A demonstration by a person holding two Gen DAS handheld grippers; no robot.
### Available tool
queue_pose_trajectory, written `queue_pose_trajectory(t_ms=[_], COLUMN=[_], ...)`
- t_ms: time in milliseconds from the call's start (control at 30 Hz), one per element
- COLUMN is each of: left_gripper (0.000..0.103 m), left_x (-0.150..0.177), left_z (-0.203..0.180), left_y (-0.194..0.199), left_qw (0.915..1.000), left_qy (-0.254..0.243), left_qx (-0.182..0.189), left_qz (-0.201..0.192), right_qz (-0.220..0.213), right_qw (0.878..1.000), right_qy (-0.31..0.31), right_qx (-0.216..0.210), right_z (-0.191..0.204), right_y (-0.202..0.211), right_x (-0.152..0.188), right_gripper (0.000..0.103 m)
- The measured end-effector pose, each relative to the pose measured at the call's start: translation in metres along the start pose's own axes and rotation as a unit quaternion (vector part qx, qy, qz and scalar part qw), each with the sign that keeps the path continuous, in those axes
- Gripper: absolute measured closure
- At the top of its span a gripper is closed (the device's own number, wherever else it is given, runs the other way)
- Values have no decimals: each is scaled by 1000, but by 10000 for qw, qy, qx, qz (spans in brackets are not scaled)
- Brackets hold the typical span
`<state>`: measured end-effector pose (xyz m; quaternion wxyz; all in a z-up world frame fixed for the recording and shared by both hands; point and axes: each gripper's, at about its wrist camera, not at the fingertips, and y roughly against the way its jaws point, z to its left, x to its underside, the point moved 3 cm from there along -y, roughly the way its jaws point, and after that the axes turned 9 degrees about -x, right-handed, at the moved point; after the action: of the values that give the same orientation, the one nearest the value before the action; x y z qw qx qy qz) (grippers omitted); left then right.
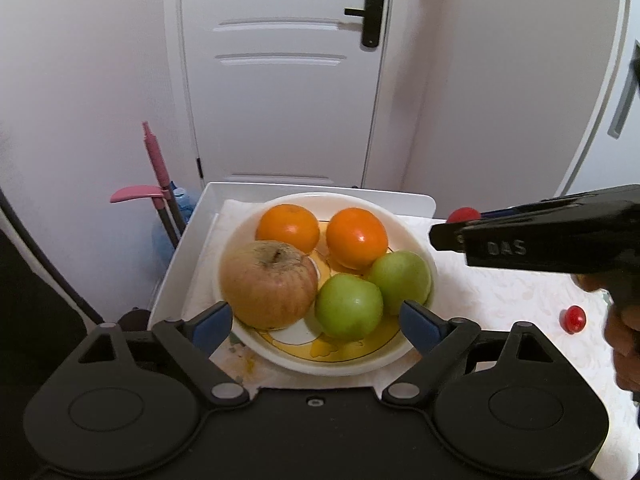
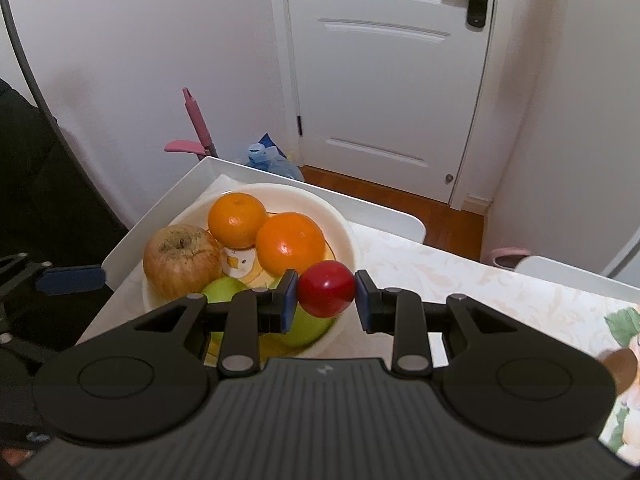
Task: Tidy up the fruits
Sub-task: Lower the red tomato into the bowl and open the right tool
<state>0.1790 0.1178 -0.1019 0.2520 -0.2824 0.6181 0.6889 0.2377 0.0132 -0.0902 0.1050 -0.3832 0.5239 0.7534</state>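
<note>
A white bowl (image 1: pixel 418 240) holds a brownish apple (image 1: pixel 268 284), two oranges (image 1: pixel 288 226) and two green apples (image 1: pixel 348 306). My left gripper (image 1: pixel 316 322) is open and empty, its blue pads at the bowl's near rim. My right gripper (image 2: pixel 326 294) is shut on a small red fruit (image 2: pixel 326 288), held above the bowl's right rim (image 2: pixel 348 236); it shows from the side in the left wrist view (image 1: pixel 444 236). Another small red fruit (image 1: pixel 572 319) lies on the table at the right.
The bowl sits on a white tray (image 1: pixel 180 256) at the table's left end. The tablecloth (image 1: pixel 500 292) is pale and patterned. Behind are a white door (image 1: pixel 280 80), a pink-handled tool (image 1: pixel 154 160) and a blue water bottle (image 2: pixel 272 162).
</note>
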Motion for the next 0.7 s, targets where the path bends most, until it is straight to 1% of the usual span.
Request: queue_pose_trajectory(t_ms=[400, 467, 500, 533, 600, 700], left_gripper=[10, 10, 10, 10, 9, 9], left_x=[6, 6, 6, 6, 6, 5], left_z=[10, 12, 12, 12, 13, 13], left_y=[-3, -5, -6, -6, -7, -9], left_qw=[10000, 10000, 10000, 10000, 10000, 10000], left_qy=[-35, -48, -58, -64, -44, 4], left_qx=[-50, -45, -41, -44, -56, -23], left_qz=[4, 11, 13, 17, 22, 47], right_qz=[1, -107, -161, -260, -416, -350], right_qw=[10000, 9998, 9997, 9995, 9990, 9992], right_qy=[-93, -140, -164, -179, -155, -159], right_qx=[-35, -107, -68, 20, 81, 101], right_z=[-14, -15, -15, -14, -14, -14], right_y=[-41, -39, -37, -33, -25, -21], right_x=[-8, -8, -8, -7, -5, -2], right_gripper=[57, 39, 17, 2, 0, 0])
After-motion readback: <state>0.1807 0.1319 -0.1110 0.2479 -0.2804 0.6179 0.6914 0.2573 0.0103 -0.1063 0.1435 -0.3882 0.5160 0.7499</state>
